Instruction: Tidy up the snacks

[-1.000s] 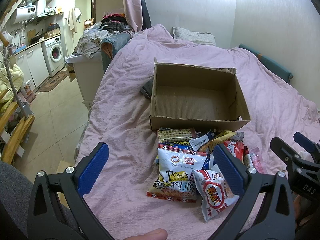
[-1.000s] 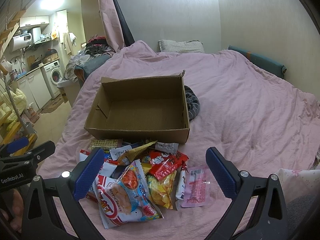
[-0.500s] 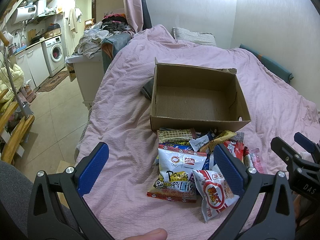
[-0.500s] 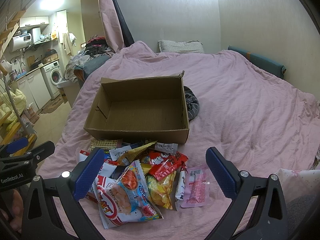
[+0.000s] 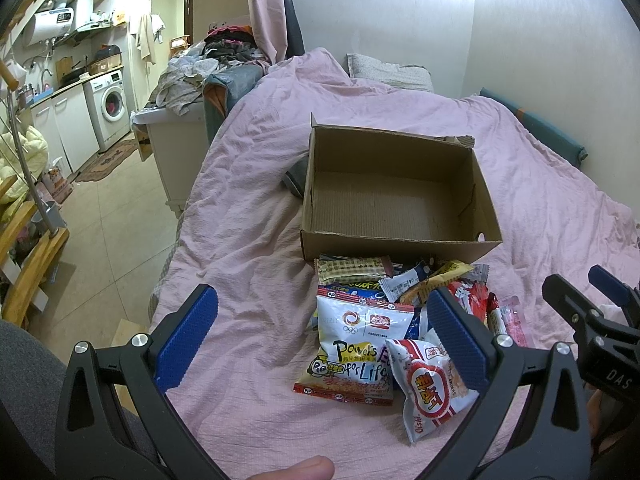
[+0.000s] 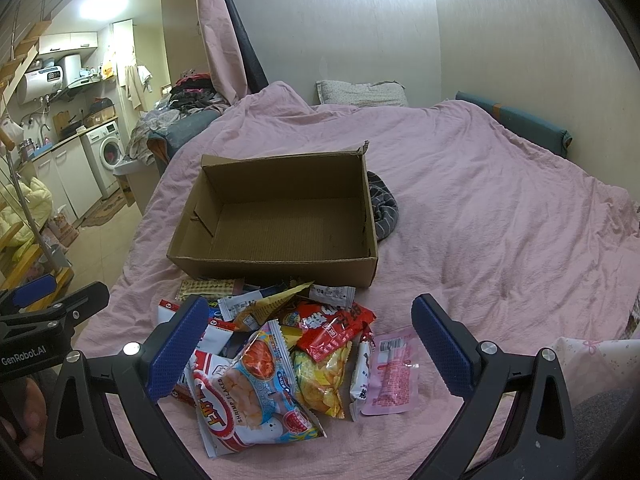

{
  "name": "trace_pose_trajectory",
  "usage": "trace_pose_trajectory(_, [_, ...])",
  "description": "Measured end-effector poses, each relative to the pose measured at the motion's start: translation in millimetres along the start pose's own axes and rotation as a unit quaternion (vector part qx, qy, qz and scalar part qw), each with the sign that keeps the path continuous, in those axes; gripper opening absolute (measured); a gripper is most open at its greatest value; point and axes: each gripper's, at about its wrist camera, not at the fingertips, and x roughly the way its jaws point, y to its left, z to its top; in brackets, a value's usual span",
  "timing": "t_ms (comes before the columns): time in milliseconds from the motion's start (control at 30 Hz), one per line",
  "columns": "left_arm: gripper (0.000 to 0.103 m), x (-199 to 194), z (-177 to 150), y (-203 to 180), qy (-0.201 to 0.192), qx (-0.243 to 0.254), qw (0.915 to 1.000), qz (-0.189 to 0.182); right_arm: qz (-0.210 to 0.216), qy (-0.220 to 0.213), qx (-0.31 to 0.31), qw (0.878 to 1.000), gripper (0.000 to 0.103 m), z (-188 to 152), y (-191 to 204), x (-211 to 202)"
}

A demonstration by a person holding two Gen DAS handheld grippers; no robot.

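Cardboard brown open box [image 6: 280,216] mid-frame, empty; crinkly snack-packet heap [image 6: 280,344] below. Left gripper [image 5: 320,344] and right gripper [image 6: 308,344] both wide, empty. Risk: slippery overlapping bags, pinch drags neighbours.

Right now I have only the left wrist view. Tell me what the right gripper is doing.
Observer: The right gripper points at the snack pile. Its jaws are wide open and hold nothing.
Operator: Name what my own right-hand jaw is hiding in the pile.
Observer: A yellow chip bag lies there, partly under a red packet.
Operator: Check past the box's right wall.
Observer: A striped grey cloth lies on the bed beside the cardboard box, on that side.
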Motion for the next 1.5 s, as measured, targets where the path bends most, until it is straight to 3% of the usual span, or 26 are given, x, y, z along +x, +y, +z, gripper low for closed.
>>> trace_pose_trajectory(400, [0.103, -2, 0, 0, 0.002, -0.001, 1.0000, 0.000, -0.004, 0.015, -0.003, 1.000, 0.103, 2, 1, 5])
trace_pose_trajectory(733, [0.103, 0, -1, 1, 0.009, -0.003, 1.0000, 0.003, -0.007, 0.066, -0.021, 0.998, 0.103, -9, 8, 23])
trace_pose_trajectory(833, [0.103, 6, -1, 1, 0.027, 0.003, 0.9996, 0.010, 0.003, 0.101, -0.019, 0.995, 0.103, -14, 8, 31])
trace_pose_trajectory(967, [0.103, 28, 2, 12, 0.083, -0.006, 0.9961, 0.027, 0.044, 0.174, 0.018, 0.984, 0.103, -13, -1, 46])
trace_pose_trajectory(1067, [0.103, 47, -1, 28, 0.129, -0.038, 0.9898, 0.046, 0.073, 0.246, -0.003, 0.967, 0.103, -19, 9, 64])
trace_pose_trajectory(1133, [0.103, 59, -5, 38, 0.167, -0.069, 0.9827, 0.038, 0.090, 0.289, -0.045, 0.952, 0.103, -27, 27, 75])
trace_pose_trajectory(1233, [0.103, 65, -12, 43, 0.192, -0.083, 0.9774, 0.035, 0.075, 0.312, -0.094, 0.943, 0.103, -40, 47, 87])
trace_pose_trajectory(1500, [0.103, 67, -13, 45, 0.206, -0.088, 0.9739, 0.037, 0.046, 0.357, -0.128, 0.924, 0.103, -57, 75, 120])
